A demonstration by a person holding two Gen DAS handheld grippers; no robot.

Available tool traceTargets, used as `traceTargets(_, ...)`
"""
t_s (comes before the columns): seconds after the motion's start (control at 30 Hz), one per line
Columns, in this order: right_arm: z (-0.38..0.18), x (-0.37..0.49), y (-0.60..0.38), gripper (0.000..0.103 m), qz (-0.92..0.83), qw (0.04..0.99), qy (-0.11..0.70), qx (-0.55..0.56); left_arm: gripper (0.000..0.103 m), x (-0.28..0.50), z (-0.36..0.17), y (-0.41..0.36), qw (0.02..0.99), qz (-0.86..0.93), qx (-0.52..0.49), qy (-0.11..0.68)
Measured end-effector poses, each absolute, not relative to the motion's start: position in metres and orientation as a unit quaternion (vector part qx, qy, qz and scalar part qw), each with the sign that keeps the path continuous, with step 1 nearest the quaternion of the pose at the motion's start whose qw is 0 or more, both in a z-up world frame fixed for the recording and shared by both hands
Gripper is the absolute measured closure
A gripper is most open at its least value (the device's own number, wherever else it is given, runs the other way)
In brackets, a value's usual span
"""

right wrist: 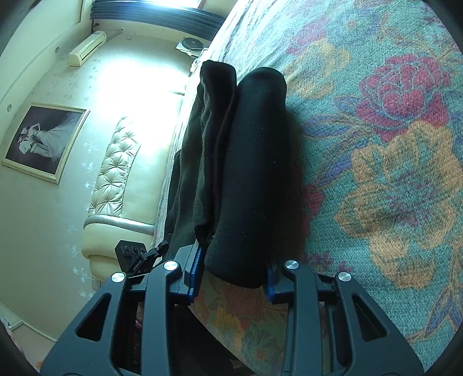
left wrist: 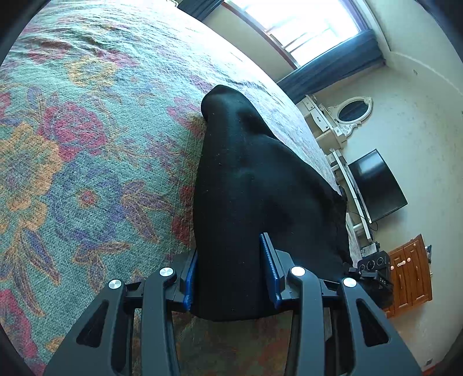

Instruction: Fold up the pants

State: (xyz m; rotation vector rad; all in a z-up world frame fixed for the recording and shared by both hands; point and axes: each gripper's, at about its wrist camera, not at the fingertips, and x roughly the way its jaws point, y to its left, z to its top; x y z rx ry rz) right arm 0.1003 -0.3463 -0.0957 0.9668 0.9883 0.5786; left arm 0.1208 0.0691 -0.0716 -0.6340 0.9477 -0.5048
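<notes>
The black pants (left wrist: pixel 249 185) lie folded on a floral bedspread (left wrist: pixel 86 144), near the bed's edge. In the left wrist view my left gripper (left wrist: pixel 231 277) straddles one end of the bundle, its blue pads (left wrist: pixel 270 266) on either side of the cloth, jaws apart and pressing the fabric between them. In the right wrist view the pants (right wrist: pixel 249 173) form a thick roll with a looser fold beside it. My right gripper (right wrist: pixel 234 274) holds the near end of the roll between its blue pads (right wrist: pixel 195 272).
The bedspread (right wrist: pixel 390 144) stretches wide to one side. The bed edge runs along the pants. Beyond it are a cream padded headboard (right wrist: pixel 115 173), a framed photo (right wrist: pixel 43 141), a dark screen (left wrist: pixel 376 185), a wooden cabinet (left wrist: pixel 411 272) and a window (left wrist: pixel 303 26).
</notes>
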Motion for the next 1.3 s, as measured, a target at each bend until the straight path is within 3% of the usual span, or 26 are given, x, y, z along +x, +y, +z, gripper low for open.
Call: traceTargets(1.3,-0.103,0.102,-0.36,0.071,0.271,0.721,0.45,0.452,0.067,0.116,-0.058,0.062,0.83,-0.227,-0.243,0.447)
